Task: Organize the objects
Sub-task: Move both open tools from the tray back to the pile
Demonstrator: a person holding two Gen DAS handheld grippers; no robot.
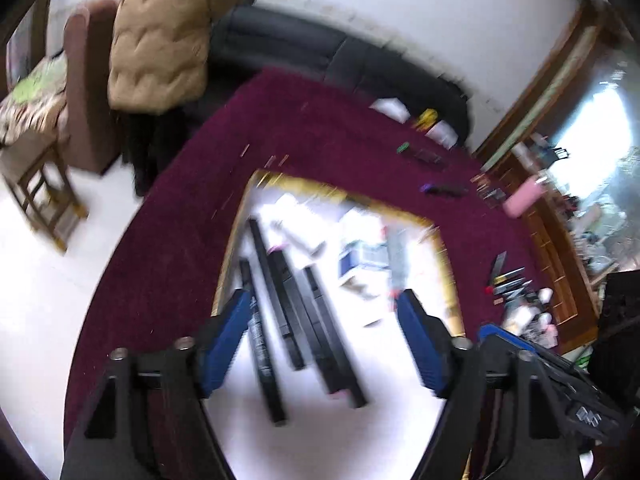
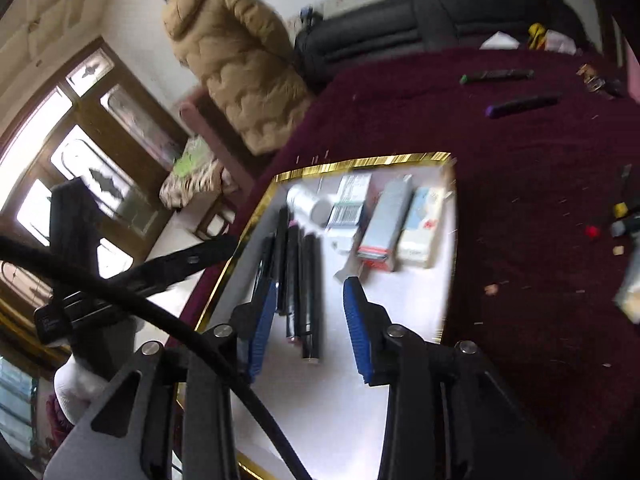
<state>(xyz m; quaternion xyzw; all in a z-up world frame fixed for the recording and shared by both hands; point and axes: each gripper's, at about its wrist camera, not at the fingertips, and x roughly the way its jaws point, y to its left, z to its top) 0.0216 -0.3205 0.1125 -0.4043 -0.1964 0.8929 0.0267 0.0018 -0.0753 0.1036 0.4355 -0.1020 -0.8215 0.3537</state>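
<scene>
My left gripper [image 1: 324, 312]: jaws spread wide, nothing between them, above the white gold-rimmed tray [image 1: 400, 400]. My right gripper [image 2: 310, 300]: jaws apart, empty, over the same tray [image 2: 400, 320]. Contents: slim black tubes [image 2: 298, 280] side by side along the tray's left; small boxes [image 2: 384, 224] beyond. Tray sits on maroon cloth [image 2: 520, 160], with loose items scattered.

A deep maroon cloth [image 2: 520, 184] covers the surface, matt and napped like velvet. On it sits a white tray [image 2: 404, 312], smooth, with a shiny gold foil edge. The black sticks [image 2: 308, 280] lying in the tray look like glossy plastic, and the boxes [image 2: 384, 224] beside them like printed card. Upper left of the right wrist view, a quilted tan jacket [image 2: 236, 64] has a soft, dull sheen. Ribbed blue pads [image 1: 228, 344] line the matt black left gripper [image 1: 324, 340].
</scene>
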